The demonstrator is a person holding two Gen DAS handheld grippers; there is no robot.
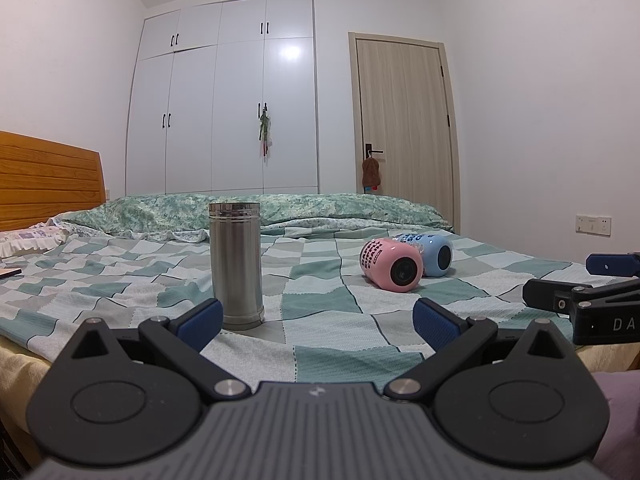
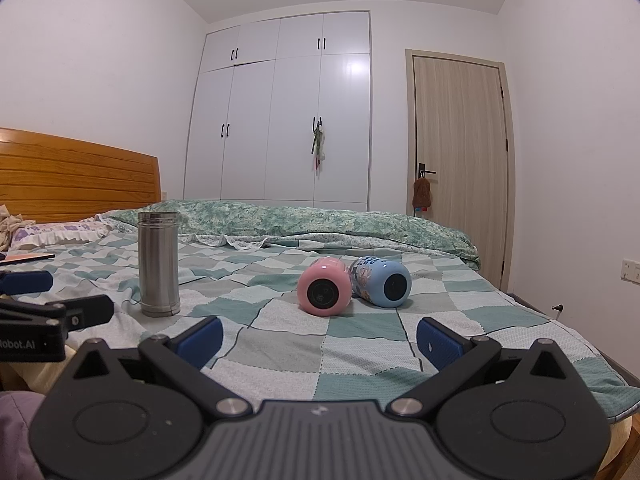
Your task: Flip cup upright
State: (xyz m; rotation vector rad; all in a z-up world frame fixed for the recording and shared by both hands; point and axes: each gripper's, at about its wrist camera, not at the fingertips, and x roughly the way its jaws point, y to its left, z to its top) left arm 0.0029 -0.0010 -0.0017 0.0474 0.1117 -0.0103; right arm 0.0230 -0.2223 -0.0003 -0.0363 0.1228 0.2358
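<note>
A pink cup (image 1: 390, 264) (image 2: 325, 288) lies on its side on the checked bedspread, its base towards me. A blue cup (image 1: 434, 254) (image 2: 382, 282) lies on its side right beside it, touching it. A steel cup (image 1: 237, 266) (image 2: 158, 264) stands upright to the left. My left gripper (image 1: 318, 322) is open and empty, just in front of the steel cup. My right gripper (image 2: 318, 340) is open and empty, a short way in front of the pink and blue cups. Each gripper shows at the edge of the other's view.
The bed (image 1: 120, 280) fills the foreground, with a rolled green quilt (image 2: 300, 220) across the back and a wooden headboard (image 2: 76, 176) at the left. A white wardrobe (image 2: 288, 120) and a closed door (image 2: 460, 160) stand behind. A flat object (image 2: 28, 258) lies at the far left.
</note>
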